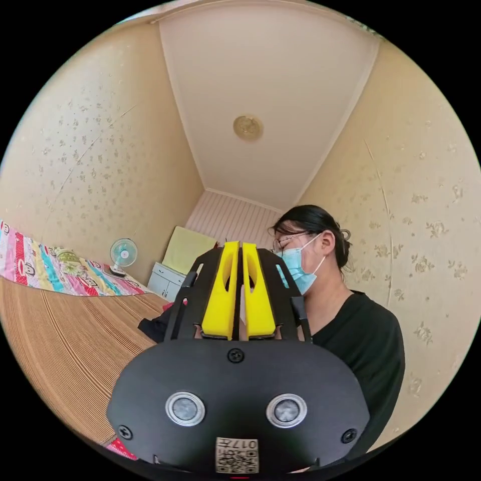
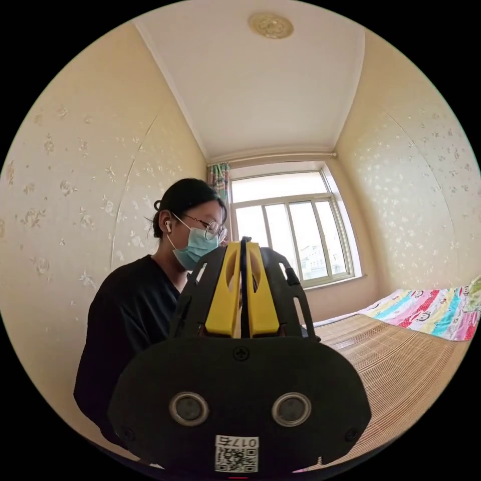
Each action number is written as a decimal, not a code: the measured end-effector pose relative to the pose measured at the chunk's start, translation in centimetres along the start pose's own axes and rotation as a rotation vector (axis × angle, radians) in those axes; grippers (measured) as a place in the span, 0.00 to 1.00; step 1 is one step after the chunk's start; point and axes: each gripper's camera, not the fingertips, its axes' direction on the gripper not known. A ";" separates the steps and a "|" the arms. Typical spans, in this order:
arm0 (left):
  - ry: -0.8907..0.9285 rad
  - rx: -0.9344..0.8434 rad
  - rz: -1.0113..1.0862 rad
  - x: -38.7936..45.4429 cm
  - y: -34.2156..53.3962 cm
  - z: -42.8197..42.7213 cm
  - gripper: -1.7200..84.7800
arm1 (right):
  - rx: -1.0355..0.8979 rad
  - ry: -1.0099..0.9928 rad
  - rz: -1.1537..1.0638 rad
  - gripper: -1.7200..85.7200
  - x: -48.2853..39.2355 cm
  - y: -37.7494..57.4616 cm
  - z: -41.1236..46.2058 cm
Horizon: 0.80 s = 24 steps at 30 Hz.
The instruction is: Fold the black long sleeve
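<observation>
In the left gripper view, a bunched piece of the black long sleeve (image 1: pixel 153 326) lies on the bamboo mat (image 1: pixel 75 345), partly hidden behind the gripper body. My left gripper (image 1: pixel 241 244) points up and away from it, yellow jaws nearly touching with nothing seen between them. In the right gripper view, my right gripper (image 2: pixel 244 244) also tilts upward. Its yellow jaws are closed with only a thin dark line between them, and I cannot tell if any cloth is in there. A person in a black top (image 1: pixel 366 345) sits just behind both grippers.
A colourful patterned quilt (image 1: pixel 45 270) (image 2: pixel 431 310) lies along the far edge of the mat (image 2: pixel 401 371). A small fan (image 1: pixel 123 254) and a white cabinet (image 1: pixel 165 283) stand by the wall. A window (image 2: pixel 290 230) is behind the person. Wallpapered walls close in on both sides.
</observation>
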 end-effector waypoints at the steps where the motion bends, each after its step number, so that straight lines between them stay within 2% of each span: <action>1: -0.042 -0.004 -0.010 -0.9 -1.1 0.2 0.01 | -0.023 0.131 0.041 0.04 0.7 -0.9 1.3; 4: -0.261 -0.075 -0.064 -8.6 -6.2 1.9 0.01 | -0.148 0.476 0.148 0.04 4.9 -2.5 4.9; 7: -0.404 -0.221 -0.158 -23.3 -9.7 6.3 0.01 | -0.316 0.639 0.198 0.04 13.3 -2.3 8.8; 8: -0.433 -0.295 -0.279 -31.5 -9.8 8.3 0.01 | -0.346 0.677 0.236 0.04 15.8 -1.9 9.4; 9: -0.447 -0.313 -0.402 -39.8 -8.9 9.5 0.02 | -0.418 0.751 0.311 0.04 21.4 -0.6 10.7; 10: -0.447 -0.317 -0.448 -43.9 -8.2 10.0 0.02 | -0.487 0.818 0.375 0.04 27.4 1.2 11.7; 12: -0.499 -0.344 -0.562 -57.7 -4.1 10.5 0.03 | -0.535 0.940 0.435 0.05 35.7 5.3 12.7; 14: -0.552 -0.365 -0.691 -65.0 0.7 9.1 0.06 | -0.553 0.975 0.573 0.05 42.9 10.3 13.1; 16: -0.550 -0.320 -0.755 -67.7 5.4 7.1 0.10 | -0.561 0.908 0.723 0.05 47.7 16.7 13.4; 19: -0.659 -0.358 -0.709 -65.7 11.4 4.7 0.13 | -0.591 0.962 0.784 0.05 47.6 21.9 12.9; 21: -0.725 -0.461 -0.662 -61.4 16.0 4.2 0.14 | -0.623 0.969 0.752 0.05 45.6 24.0 13.1; 24: -0.711 -0.586 -0.609 -53.3 21.3 4.8 0.14 | -0.640 0.932 0.705 0.05 40.1 26.7 13.6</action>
